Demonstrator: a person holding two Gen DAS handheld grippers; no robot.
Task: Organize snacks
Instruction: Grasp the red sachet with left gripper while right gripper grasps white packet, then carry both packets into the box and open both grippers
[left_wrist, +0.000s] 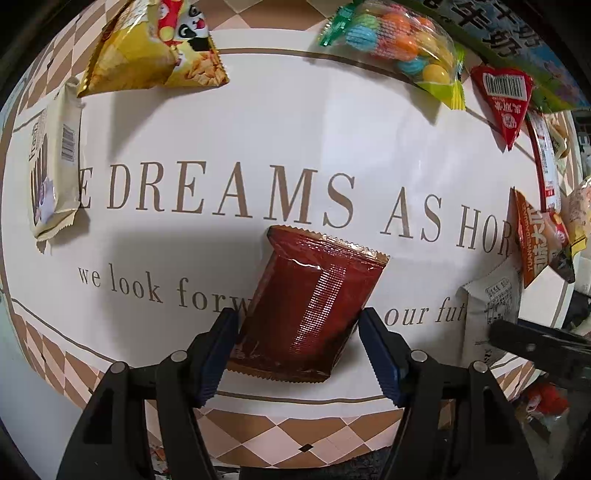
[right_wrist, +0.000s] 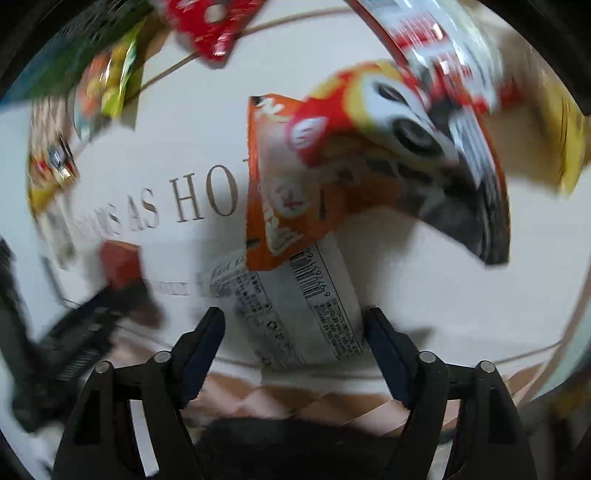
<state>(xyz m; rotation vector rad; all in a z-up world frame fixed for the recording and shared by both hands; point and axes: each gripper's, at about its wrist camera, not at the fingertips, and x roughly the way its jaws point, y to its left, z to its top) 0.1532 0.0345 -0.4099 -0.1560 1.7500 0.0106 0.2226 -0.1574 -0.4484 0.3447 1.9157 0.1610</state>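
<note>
A dark red-brown snack packet (left_wrist: 308, 306) lies flat on the white printed table mat (left_wrist: 258, 147). My left gripper (left_wrist: 297, 339) is open, its blue pads on either side of the packet's near end. In the blurred right wrist view, my right gripper (right_wrist: 293, 332) is open around the near end of a white packet (right_wrist: 295, 306) with a barcode; that packet also shows in the left wrist view (left_wrist: 487, 310). An orange packet (right_wrist: 295, 184) overlaps the white packet's far end. The red-brown packet and left gripper show at the left (right_wrist: 122, 262).
Around the mat lie a yellow chips bag (left_wrist: 147, 48), a cream packet (left_wrist: 55, 162), a bag of coloured candies (left_wrist: 399, 40), a red triangular packet (left_wrist: 506, 99) and an orange packet (left_wrist: 543, 236). The checkered mat border (left_wrist: 280, 432) runs along the near table edge.
</note>
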